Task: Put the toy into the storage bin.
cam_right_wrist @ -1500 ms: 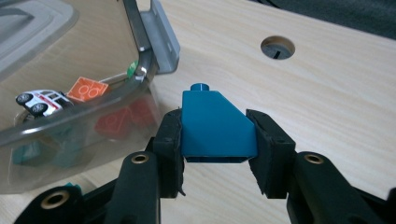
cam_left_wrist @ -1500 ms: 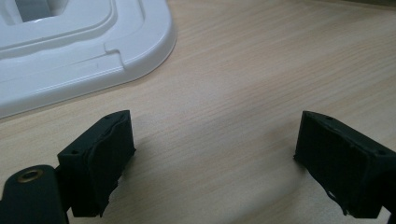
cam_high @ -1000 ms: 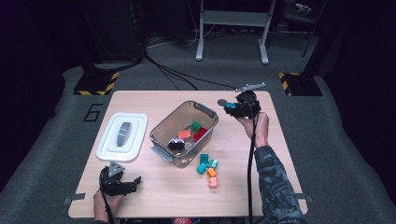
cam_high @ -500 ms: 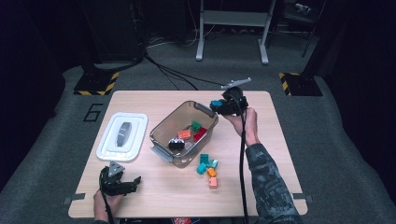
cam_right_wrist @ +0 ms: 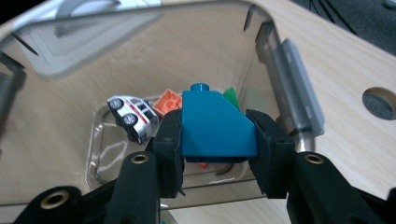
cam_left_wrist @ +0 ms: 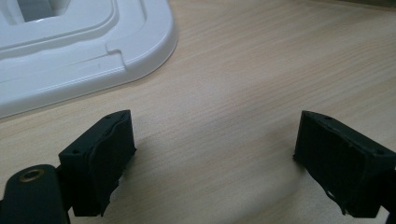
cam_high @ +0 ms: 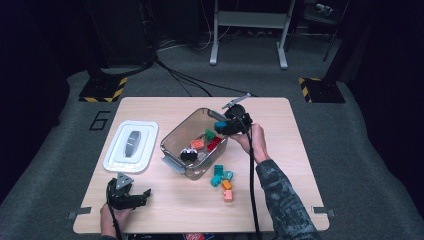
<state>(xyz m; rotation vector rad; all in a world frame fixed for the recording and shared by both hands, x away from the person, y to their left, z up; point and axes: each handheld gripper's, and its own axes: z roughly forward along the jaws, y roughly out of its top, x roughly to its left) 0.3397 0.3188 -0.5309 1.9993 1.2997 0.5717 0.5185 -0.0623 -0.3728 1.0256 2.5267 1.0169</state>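
Observation:
My right gripper (cam_high: pixel 221 125) (cam_right_wrist: pixel 215 140) is shut on a blue sloped brick (cam_right_wrist: pixel 215 125) (cam_high: pixel 220 124) and holds it over the right rim of the clear plastic bin (cam_high: pixel 175 137) (cam_right_wrist: pixel 70 107). Inside the bin lie a small white toy car (cam_right_wrist: pixel 130 114) (cam_high: pixel 189 153), an orange brick (cam_right_wrist: pixel 168 102) (cam_high: pixel 197 144), a green brick (cam_high: pixel 210 134) and a red one (cam_high: pixel 214 144). My left gripper (cam_high: pixel 142 194) (cam_left_wrist: pixel 215 154) rests open on the wooden table near its front left edge, with nothing between its jaws.
A white bin lid (cam_high: pixel 131 146) (cam_left_wrist: pixel 70 51) lies left of the bin, just beyond my left gripper. Several loose teal and orange bricks (cam_high: pixel 222 181) sit on the table in front of the bin. A round hole in the tabletop (cam_right_wrist: pixel 379 102) lies right of the bin.
My right gripper has carried the blue brick leftward from the table's back right to above the bin's rim. The left gripper has stayed in place.

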